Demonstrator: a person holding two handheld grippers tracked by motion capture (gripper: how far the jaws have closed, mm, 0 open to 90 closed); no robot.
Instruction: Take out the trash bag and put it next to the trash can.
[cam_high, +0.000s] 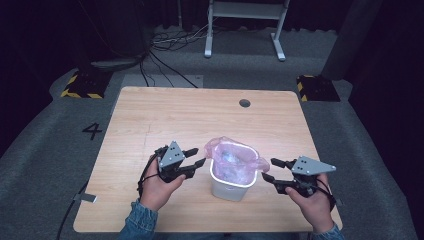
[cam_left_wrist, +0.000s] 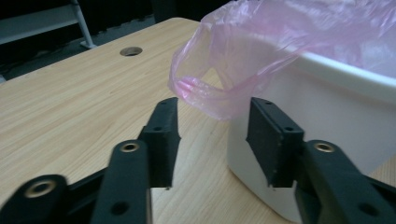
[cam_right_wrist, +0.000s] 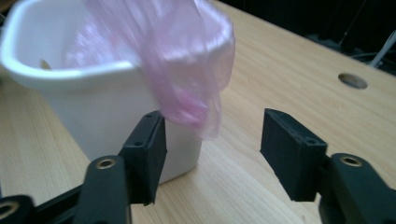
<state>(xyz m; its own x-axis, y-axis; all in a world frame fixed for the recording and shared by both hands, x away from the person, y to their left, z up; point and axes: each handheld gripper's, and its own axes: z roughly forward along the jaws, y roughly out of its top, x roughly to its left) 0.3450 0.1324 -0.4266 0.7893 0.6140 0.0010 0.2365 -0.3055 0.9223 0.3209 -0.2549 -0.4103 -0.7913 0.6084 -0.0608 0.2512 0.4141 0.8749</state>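
Observation:
A small white bin (cam_high: 232, 187) stands on the wooden table (cam_high: 165, 115) near its front edge, lined with a thin pink plastic bag (cam_high: 235, 155) whose rim drapes over the bin's edge. My left gripper (cam_high: 199, 156) sits just left of the bin, jaws open and empty. In the left gripper view the gripper (cam_left_wrist: 212, 116) faces the bin's wall (cam_left_wrist: 336, 107), and a loose fold of the bag (cam_left_wrist: 261, 37) hangs just beyond its jaws. My right gripper (cam_high: 270, 169) is to the right of the bin, open. In the right gripper view the gripper (cam_right_wrist: 212, 126) points at the bin (cam_right_wrist: 93, 102), where the bag's edge (cam_right_wrist: 182, 70) hangs down.
A round cable hole (cam_high: 244, 103) sits near the table's far edge. Beyond the table are a white frame's legs (cam_high: 278, 47), cables on the grey floor and two black-and-yellow blocks (cam_high: 80, 85). Bare tabletop lies left of and behind the bin.

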